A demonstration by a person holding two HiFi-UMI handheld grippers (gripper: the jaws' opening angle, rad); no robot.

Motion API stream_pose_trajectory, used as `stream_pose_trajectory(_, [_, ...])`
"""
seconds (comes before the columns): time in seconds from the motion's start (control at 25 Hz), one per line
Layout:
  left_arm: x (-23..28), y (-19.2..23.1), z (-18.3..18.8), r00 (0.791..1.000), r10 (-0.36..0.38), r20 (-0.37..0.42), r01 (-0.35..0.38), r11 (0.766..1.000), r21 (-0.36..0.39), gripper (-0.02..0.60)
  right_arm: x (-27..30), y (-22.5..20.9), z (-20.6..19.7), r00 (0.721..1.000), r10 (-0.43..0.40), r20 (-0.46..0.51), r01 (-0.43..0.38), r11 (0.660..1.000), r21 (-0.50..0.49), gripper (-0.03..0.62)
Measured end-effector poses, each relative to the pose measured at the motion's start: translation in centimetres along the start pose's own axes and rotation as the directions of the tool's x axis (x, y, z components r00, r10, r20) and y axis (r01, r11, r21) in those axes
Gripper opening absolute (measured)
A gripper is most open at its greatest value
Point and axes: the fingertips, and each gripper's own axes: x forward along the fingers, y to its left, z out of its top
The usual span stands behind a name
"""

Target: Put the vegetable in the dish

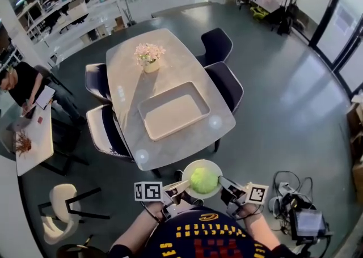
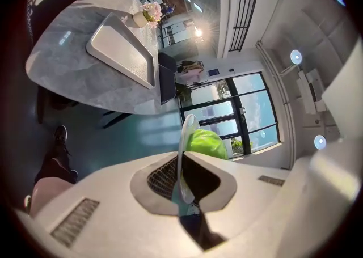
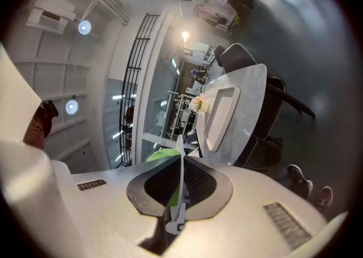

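Note:
A round green vegetable sits in a white dish held in the air below the table's near end. My left gripper is shut on the dish's left rim and my right gripper is shut on its right rim. In the left gripper view the dish shows edge-on between the jaws of the left gripper, with the vegetable behind it. In the right gripper view the dish rim runs upright through the right gripper, and the vegetable lies to its left.
The grey table carries a large white tray and a pot of pink flowers. Dark chairs stand at both sides. A person sits at a side table on the left. Cables and a device lie on the floor, right.

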Motion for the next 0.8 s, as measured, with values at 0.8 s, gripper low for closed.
stream_pose_trajectory(0.8, [3.8,1.4,17.8,0.999,-0.035,0.016,0.035,0.999,-0.001,0.014,13.1,-1.1,12.1,0.997,-0.072,0.027,0.072,0.997,0.004,0.017])
